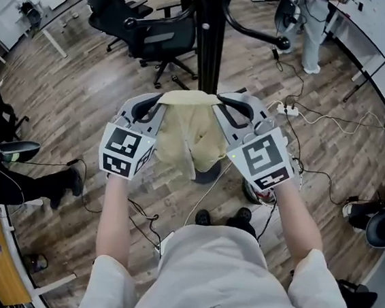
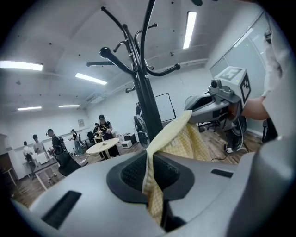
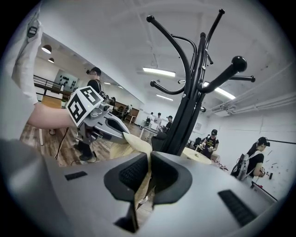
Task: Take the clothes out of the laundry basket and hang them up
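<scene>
A pale yellow checked garment (image 1: 191, 137) hangs stretched between my two grippers, just in front of the black coat rack's pole (image 1: 208, 42). My left gripper (image 1: 158, 101) is shut on its top edge at the left, and my right gripper (image 1: 219, 104) is shut on the top edge at the right. In the left gripper view the cloth (image 2: 187, 139) runs from between the shut jaws up to the right gripper (image 2: 217, 104). The right gripper view shows the cloth (image 3: 137, 142) pinched in its jaws, with the rack's hooked arms (image 3: 196, 83) above. No laundry basket is in view.
Black office chairs (image 1: 151, 35) stand behind the rack. Cables and a power strip (image 1: 289, 110) lie on the wood floor at the right. The rack's upper hooks (image 2: 138, 65) spread overhead. Several people stand around a round white table (image 2: 102, 147) far off.
</scene>
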